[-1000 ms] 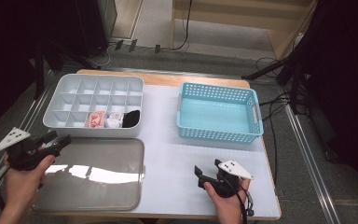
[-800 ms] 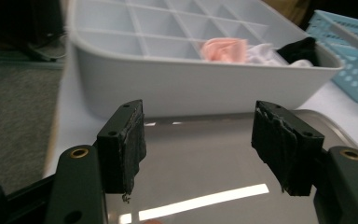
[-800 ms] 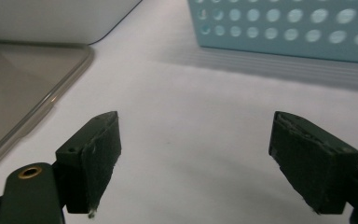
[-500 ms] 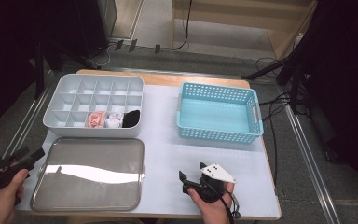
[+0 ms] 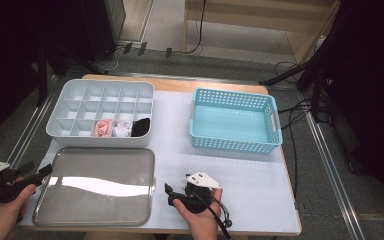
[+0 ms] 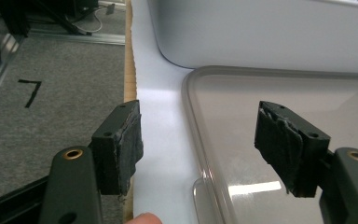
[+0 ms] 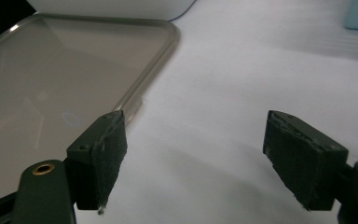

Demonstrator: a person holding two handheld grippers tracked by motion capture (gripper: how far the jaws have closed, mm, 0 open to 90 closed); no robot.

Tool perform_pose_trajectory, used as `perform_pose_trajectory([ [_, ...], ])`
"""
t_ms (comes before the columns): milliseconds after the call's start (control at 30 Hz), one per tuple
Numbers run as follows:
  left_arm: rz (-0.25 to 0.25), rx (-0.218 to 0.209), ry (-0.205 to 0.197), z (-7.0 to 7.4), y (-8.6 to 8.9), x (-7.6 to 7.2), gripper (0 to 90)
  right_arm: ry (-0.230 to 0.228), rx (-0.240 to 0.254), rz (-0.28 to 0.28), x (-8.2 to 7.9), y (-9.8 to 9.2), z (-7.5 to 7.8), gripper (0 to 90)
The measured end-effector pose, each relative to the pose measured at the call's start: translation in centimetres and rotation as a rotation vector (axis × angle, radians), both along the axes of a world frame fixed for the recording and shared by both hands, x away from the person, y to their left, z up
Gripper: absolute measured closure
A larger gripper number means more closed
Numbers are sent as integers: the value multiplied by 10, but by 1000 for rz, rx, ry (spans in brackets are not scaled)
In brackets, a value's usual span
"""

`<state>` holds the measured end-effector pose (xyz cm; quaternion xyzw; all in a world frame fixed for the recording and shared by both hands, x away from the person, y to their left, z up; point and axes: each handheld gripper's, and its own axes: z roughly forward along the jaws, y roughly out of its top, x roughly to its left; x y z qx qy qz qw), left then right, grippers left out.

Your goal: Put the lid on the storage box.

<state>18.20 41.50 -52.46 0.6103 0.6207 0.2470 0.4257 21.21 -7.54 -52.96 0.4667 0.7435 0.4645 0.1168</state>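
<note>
Flanking the clear lid (image 5: 96, 186) on the bench (image 5: 250, 175), the left tool (image 5: 39, 173) and the right tool (image 5: 169, 195) both gape apart, gripping nothing; the left jaws have just been widening, the right narrowing.

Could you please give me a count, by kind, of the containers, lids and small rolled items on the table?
Grey plastic divided organiser box: 1
Light blue plastic lattice basket: 1
Clear rectangular plastic lid: 1
Small rolled cloth items in the organiser's front row: 3, one pink, one white, one black
Total: 6
</note>
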Motion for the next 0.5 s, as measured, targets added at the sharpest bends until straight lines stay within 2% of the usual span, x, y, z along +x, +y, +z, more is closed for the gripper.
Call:
perform_pose_trajectory([
  [133, 19, -8, 11, -3, 8, -3, 315, 9, -7, 13, 4, 13, 0, 226],
  [267, 43, -4, 20, -6, 13, -5, 320, 23, 17, 21, 8, 22, -1, 236],
  [500, 17, -25, 27, -7, 16, -6, 326, 31, 46, 48, 7, 36, -4, 271],
])
